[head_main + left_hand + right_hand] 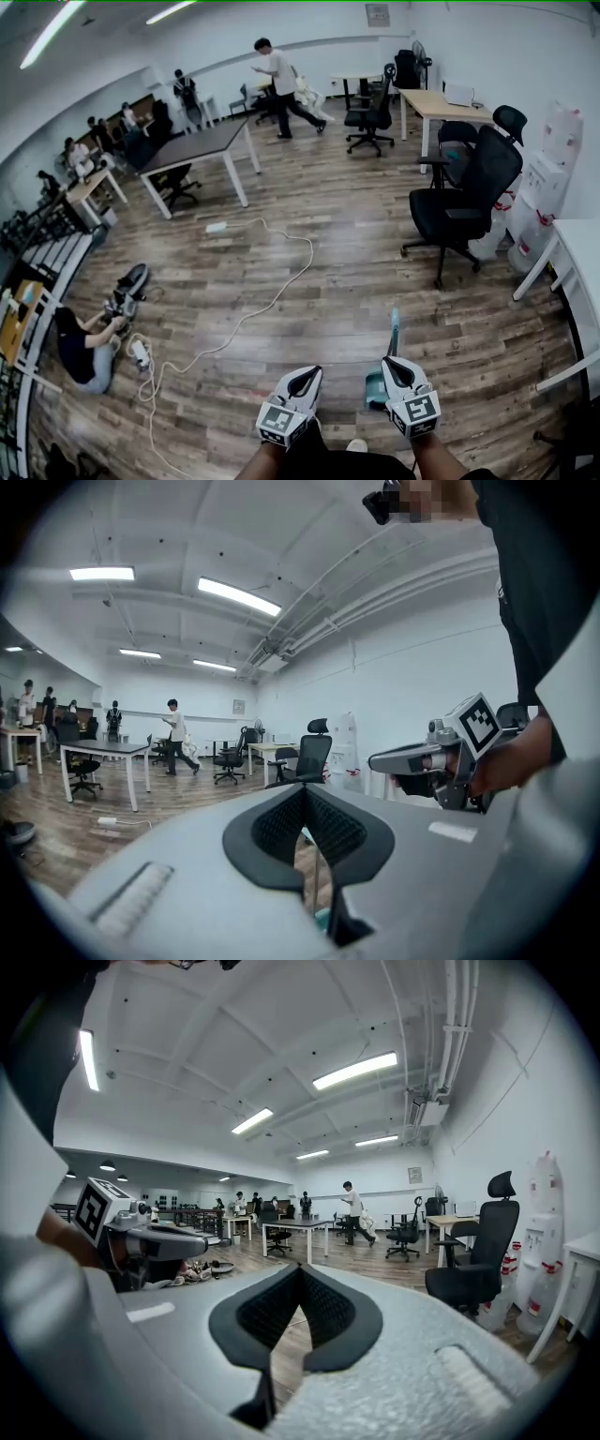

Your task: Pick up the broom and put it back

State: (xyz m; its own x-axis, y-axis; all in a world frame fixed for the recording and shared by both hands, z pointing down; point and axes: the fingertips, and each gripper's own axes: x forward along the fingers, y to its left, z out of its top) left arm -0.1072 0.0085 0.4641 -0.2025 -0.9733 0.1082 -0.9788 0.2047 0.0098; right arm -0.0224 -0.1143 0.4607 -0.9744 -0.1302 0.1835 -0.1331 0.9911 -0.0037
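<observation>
Since the left gripper (305, 375) and right gripper (396, 368) both show jaws pressed together on nothing, the broom (395, 328) is unheld, just left of the right gripper, between the 2. It looks light, stiff and smooth; grip the thin handle mid-length.

Broom (394, 328) just left of right gripper (397, 367), left gripper (305, 375) farther left, office chair (466, 200) beyond, rightward.

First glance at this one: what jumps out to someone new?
A long white cable snakes across the wood floor mid-room, toward a person sitting on the floor at left. A black office chair stands right; a teal broom handle rises beside the right gripper.
</observation>
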